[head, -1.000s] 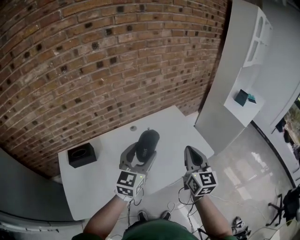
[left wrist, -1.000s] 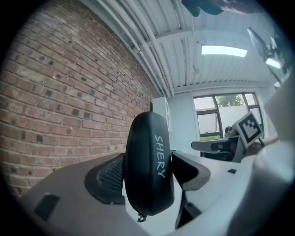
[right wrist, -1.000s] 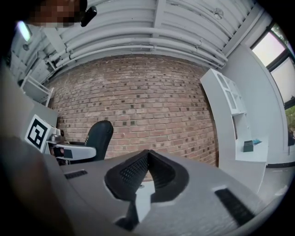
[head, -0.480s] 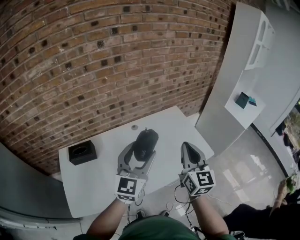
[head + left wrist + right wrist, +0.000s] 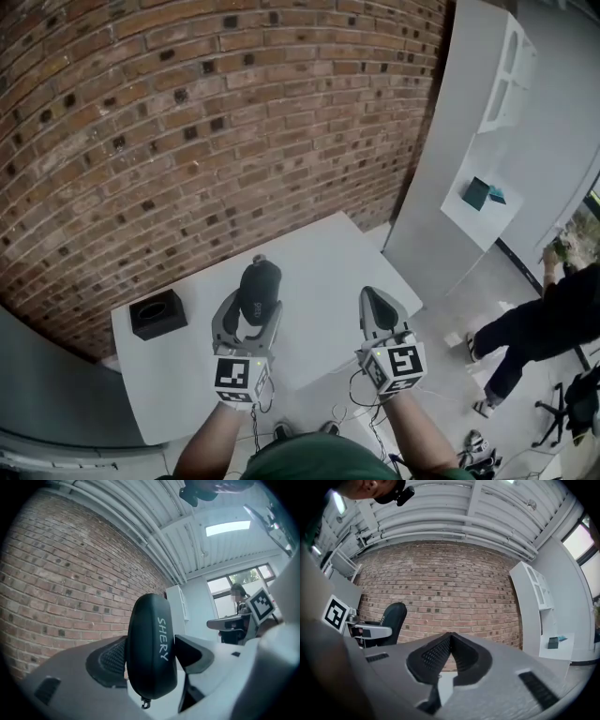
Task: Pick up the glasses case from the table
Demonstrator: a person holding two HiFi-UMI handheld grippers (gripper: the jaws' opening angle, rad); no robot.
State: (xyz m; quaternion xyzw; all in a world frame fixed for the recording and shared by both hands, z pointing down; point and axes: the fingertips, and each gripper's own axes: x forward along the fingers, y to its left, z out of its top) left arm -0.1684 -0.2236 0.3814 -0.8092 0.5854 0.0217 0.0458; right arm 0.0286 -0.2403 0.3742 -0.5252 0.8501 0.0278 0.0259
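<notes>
The black oval glasses case (image 5: 257,289) hangs above the white table (image 5: 319,272), clamped between the two jaws of my left gripper (image 5: 251,302). In the left gripper view the case (image 5: 151,653) stands on edge with white lettering on its side and a zip pull at its bottom, and the pads press on both its faces. My right gripper (image 5: 377,304) is over the table's right front part, shut with nothing in it. Its pads (image 5: 450,656) meet at the tips. The right gripper view also catches the case (image 5: 390,620) at its left.
A black open box (image 5: 157,313) sits at the table's left end. A brick wall (image 5: 187,141) runs behind the table. A white shelf unit (image 5: 487,159) with a teal box (image 5: 480,194) stands to the right. A person (image 5: 534,319) walks on the floor at the right.
My left gripper has carried the case up and to the left, off the table. The right gripper has stayed nearly still. A person has walked into view at the right.
</notes>
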